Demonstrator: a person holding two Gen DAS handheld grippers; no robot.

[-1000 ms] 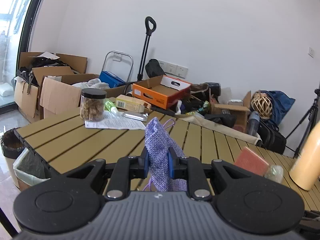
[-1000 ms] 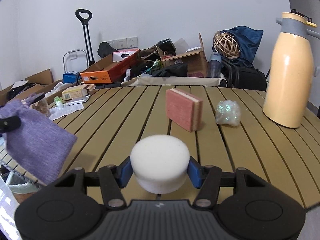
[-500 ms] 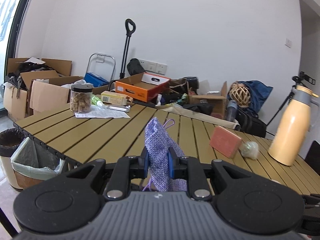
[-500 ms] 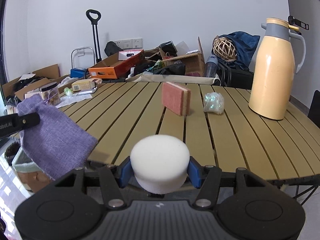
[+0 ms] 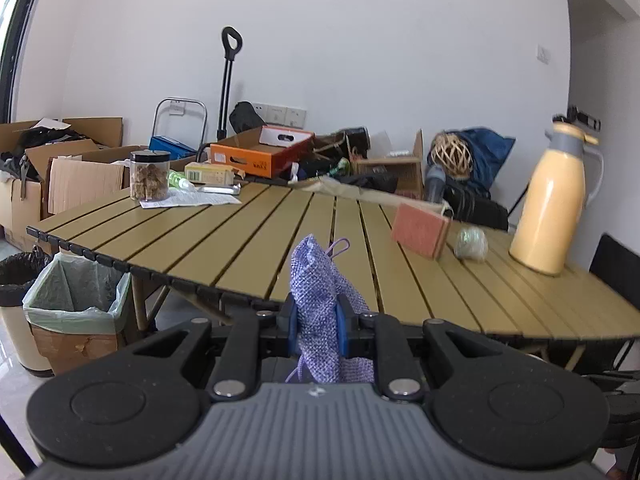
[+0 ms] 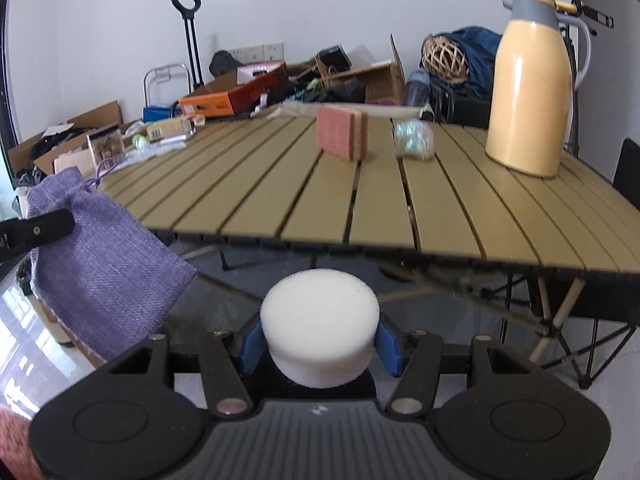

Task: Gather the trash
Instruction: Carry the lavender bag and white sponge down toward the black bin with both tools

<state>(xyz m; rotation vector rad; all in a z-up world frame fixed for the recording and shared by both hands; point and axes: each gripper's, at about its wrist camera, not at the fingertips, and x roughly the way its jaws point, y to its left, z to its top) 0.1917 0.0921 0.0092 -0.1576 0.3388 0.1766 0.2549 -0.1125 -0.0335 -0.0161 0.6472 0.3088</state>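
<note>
My left gripper [image 5: 318, 330] is shut on a purple woven pouch [image 5: 320, 304] and holds it off the table's near edge; the pouch also shows in the right wrist view [image 6: 100, 264]. My right gripper [image 6: 320, 344] is shut on a round white foam puck [image 6: 320, 320], held in front of and below the slatted table [image 6: 360, 216]. A bin with a pale green liner [image 5: 76, 300] stands on the floor left of the table, beside a black-lined bin [image 5: 16, 276]. A crumpled clear wrapper [image 5: 472, 244] and a pink sponge [image 5: 420, 230] lie on the table.
A yellow thermos [image 5: 556, 200] stands at the table's right. A jar [image 5: 149, 176], papers and a small box sit at its far left. Cardboard boxes, a trolley and bags crowd the wall behind. Folding table legs [image 6: 552, 312] stand below the right edge.
Both grippers have pulled back from over the table to beyond its near edge, still holding the pouch and the puck. The bins have come into the left wrist view.
</note>
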